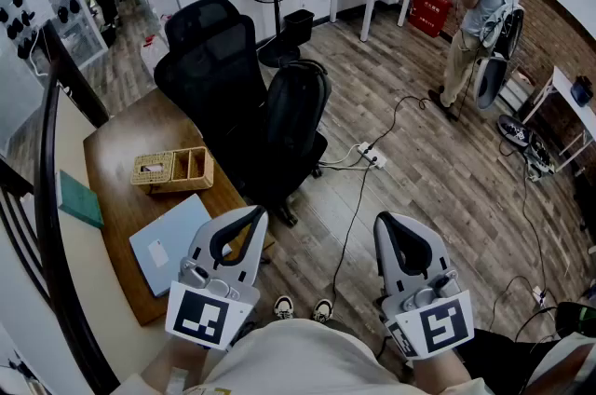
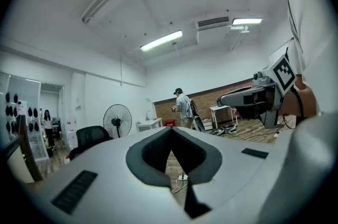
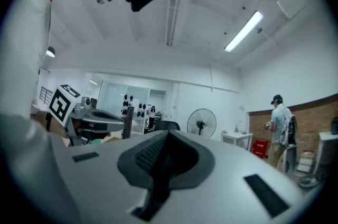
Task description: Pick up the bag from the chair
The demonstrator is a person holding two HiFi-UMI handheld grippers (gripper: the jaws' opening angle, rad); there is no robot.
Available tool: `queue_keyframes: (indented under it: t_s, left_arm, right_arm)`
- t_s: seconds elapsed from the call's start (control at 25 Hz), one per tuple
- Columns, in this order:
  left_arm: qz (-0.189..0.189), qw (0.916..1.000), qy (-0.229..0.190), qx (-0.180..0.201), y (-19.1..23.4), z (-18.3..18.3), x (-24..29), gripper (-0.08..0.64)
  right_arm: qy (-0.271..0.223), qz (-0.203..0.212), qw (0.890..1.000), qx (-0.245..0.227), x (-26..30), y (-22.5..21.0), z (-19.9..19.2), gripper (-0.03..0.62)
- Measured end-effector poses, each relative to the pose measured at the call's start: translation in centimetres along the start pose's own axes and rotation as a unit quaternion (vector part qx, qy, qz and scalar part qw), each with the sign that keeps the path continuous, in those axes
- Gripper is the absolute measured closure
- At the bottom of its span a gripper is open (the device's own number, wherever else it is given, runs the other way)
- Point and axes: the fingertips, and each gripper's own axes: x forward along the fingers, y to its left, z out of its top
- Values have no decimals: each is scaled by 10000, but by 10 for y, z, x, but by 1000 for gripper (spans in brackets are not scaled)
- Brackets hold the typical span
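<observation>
**A:** Bag (image 1: 300, 102): where is it placed?

**B:** It is seen on the seat of the black office chair (image 1: 207, 44). It is stood upright in front of the backrest, with its long axis running from the seat up to a rounded top. Black is set against black, so its lower edge cannot be told from the seat.

**A:** How is it placed relative to the tools?

**B:** It lies ahead of both and lower, a little to the left of the gap between them. The left gripper (image 1: 255, 216) is judged the nearer, and the right gripper (image 1: 386, 222) is set further off to the side. Both are held well apart from the bag.

**A:** And the jaws?

**B:** On each gripper the jaws are pressed together, and nothing is caught between them. They would need to be spread before a grasp could be made.

**A:** What can be said of material and shape?

**B:** A soft, smooth dark fabric with a faint sheen is suggested, rounded at the shoulders. No handle or strap can be made out. The chair's backrest appears to be mesh. A wooden table (image 1: 116, 146) with a woven basket (image 1: 174, 170) is set just beside the chair. A cable (image 1: 358, 197) is trailed over the plank floor nearby.
</observation>
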Motion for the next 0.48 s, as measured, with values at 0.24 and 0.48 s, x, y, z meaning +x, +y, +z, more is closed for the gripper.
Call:
queue_keyframes:
  t_s: [0.24, 0.48]
  left_arm:
    - [24, 10000, -22, -42, -2, 0, 1, 558]
    - [-42, 9997, -111, -210, -7, 2, 2, 558]
  right_arm:
    - [-49, 36, 9998, 198, -3, -3, -4, 589]
    - [-12, 60, 9995, 312, -7, -7, -8, 589]
